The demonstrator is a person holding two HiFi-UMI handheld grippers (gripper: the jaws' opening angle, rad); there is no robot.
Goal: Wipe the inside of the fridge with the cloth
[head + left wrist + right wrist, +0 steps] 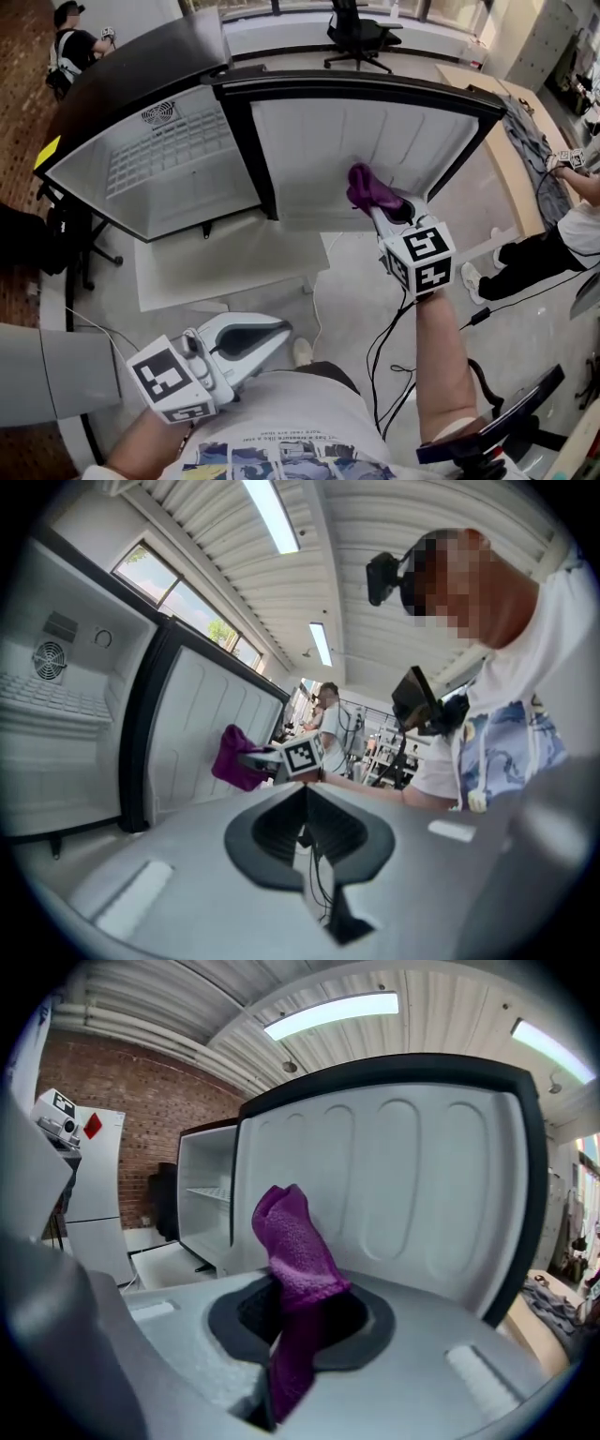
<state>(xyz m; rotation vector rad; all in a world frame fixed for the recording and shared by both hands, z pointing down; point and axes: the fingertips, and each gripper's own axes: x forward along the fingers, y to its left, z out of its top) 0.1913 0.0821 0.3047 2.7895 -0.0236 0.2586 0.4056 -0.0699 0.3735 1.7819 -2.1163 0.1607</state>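
On the right gripper [298,1321] the jaws are clenched on the purple cloth [292,1241], which sticks up out of them in a bunched fold. The cloth sits at the white ribbed inner panel of the open fridge door [394,131]; whether it touches cannot be judged. Left of the door, the fridge [141,192] stands open with a wire shelf [164,150] inside. On the left gripper [305,799] the jaws are pressed together, empty, held low and well apart from the fridge
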